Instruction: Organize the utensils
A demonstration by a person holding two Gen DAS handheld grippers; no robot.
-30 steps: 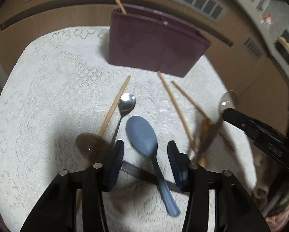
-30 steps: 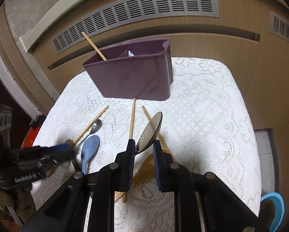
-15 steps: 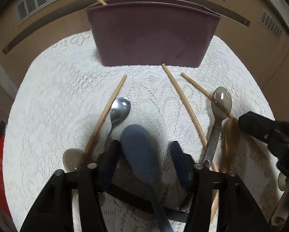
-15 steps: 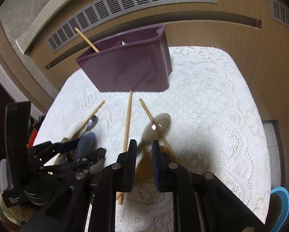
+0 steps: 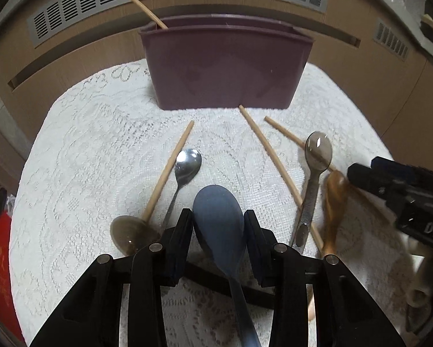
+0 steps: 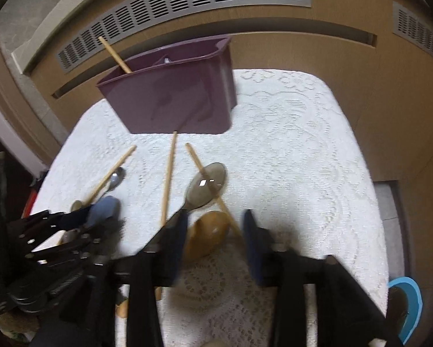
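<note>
The left tool (image 5: 218, 225) has the blue spoon (image 5: 218, 219) right between its fingers, bowl pointing forward at the purple caddy (image 5: 226, 66), handle trailing back underneath; whether they pinch it I cannot tell. The right tool (image 6: 215, 231) gapes wide over the amber spoon (image 6: 206, 235) on the desk (image 6: 303, 159), holding nothing. Left looks nearer a lift.

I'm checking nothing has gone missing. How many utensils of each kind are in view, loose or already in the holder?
Spoons: 5 (blue spoon, metal spoon, smoky spoon, brownish spoon, amber spoon)
Chopsticks: 4 (three on the cloth, one in the purple holder)
Total: 9
</note>
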